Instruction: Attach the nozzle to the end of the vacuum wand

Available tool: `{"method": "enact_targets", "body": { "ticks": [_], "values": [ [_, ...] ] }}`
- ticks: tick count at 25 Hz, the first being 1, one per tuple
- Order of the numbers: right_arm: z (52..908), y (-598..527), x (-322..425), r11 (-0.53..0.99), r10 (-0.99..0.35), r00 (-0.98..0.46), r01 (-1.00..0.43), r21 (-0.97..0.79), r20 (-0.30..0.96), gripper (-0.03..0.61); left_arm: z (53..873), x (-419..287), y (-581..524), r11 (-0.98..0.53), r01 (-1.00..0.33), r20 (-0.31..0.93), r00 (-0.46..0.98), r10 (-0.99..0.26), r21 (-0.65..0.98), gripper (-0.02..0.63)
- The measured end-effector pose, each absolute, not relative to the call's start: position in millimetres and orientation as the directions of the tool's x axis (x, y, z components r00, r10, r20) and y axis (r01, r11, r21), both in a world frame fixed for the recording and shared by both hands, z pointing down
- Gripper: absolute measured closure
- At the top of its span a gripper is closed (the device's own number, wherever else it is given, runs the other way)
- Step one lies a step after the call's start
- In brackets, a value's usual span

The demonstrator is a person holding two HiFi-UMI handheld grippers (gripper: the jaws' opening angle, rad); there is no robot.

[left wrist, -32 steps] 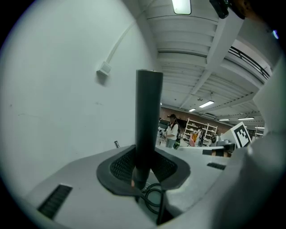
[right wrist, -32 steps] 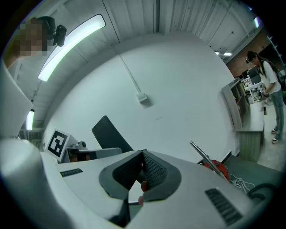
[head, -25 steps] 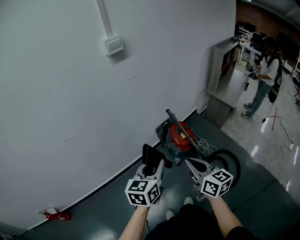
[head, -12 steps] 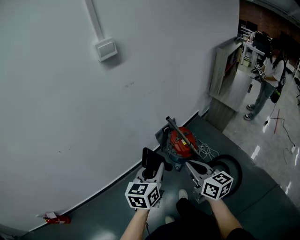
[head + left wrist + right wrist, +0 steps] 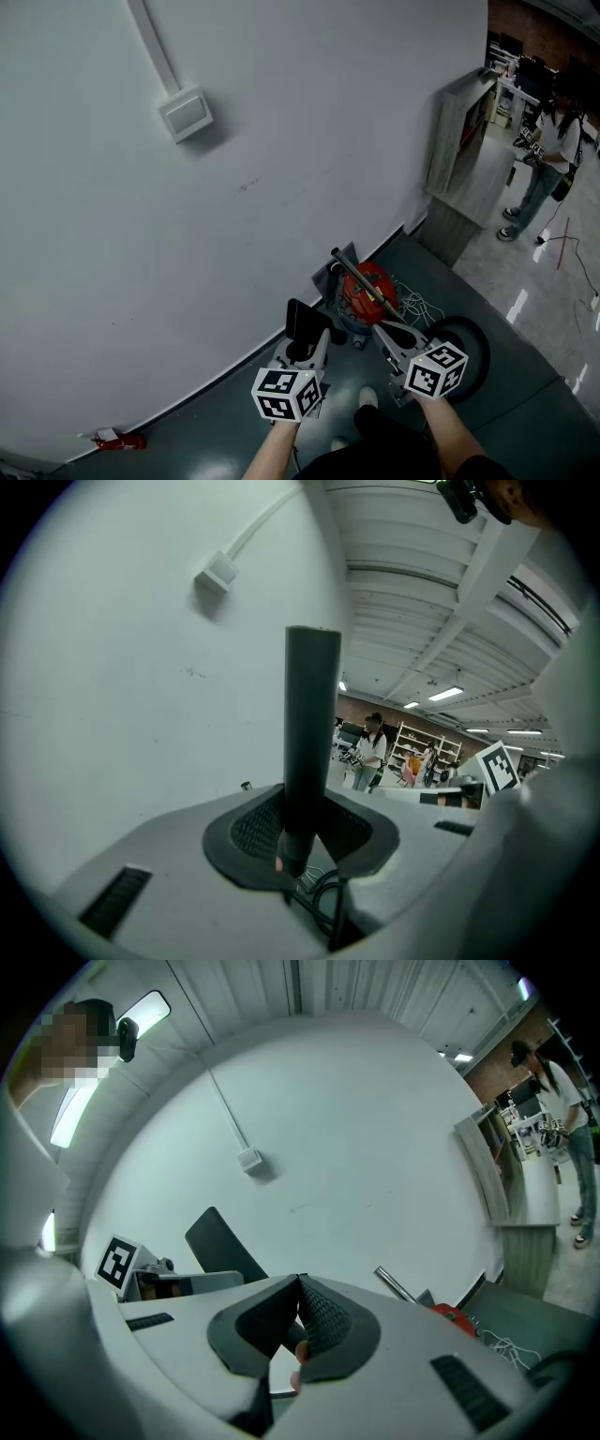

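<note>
A red canister vacuum (image 5: 368,284) sits on the dark floor against the white wall. Its metal wand (image 5: 354,272) slants up to the left from it. My left gripper (image 5: 307,347) is shut on a dark grey flat nozzle (image 5: 300,322), which stands upright between the pads (image 5: 246,829) in the left gripper view. My right gripper (image 5: 385,333) is shut with nothing in it, just this side of the vacuum. In the right gripper view the jaws (image 5: 300,1321) meet, with the nozzle (image 5: 220,1246) to their left and the wand (image 5: 398,1285) and the vacuum (image 5: 457,1316) to their right.
A black hose coil (image 5: 466,339) lies on the floor right of my right hand. White cables (image 5: 412,305) trail beside the vacuum. A grey cabinet (image 5: 459,169) stands at the wall's end, with a person (image 5: 553,150) beyond it. A small red object (image 5: 117,439) lies by the wall, lower left.
Both grippers and the view have moved forward toward the vacuum and the wall. The nozzle stays in the left gripper and the right gripper stays shut.
</note>
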State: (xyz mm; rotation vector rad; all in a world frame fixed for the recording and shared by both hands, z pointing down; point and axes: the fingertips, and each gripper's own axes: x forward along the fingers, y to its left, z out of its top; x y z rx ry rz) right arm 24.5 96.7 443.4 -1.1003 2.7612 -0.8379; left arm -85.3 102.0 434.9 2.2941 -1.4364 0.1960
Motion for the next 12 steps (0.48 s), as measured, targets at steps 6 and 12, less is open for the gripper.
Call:
{"method": "enact_targets", "body": {
  "ticks": [6,12],
  "values": [
    [449,61,32,0.606,-0.631,-0.761,-0.605,-0.517,0.152,0.560,438,-77,70,-0.357,-0.894,0.357,0.437,-0.825,0.270,0.526],
    [455,33,43,0.605,-0.612,-0.776,-0.584,-0.541,0.155,0.560,439,-67,43,-0.331,-0.905,0.370,0.414,-0.832,0.267,0.526]
  ]
}}
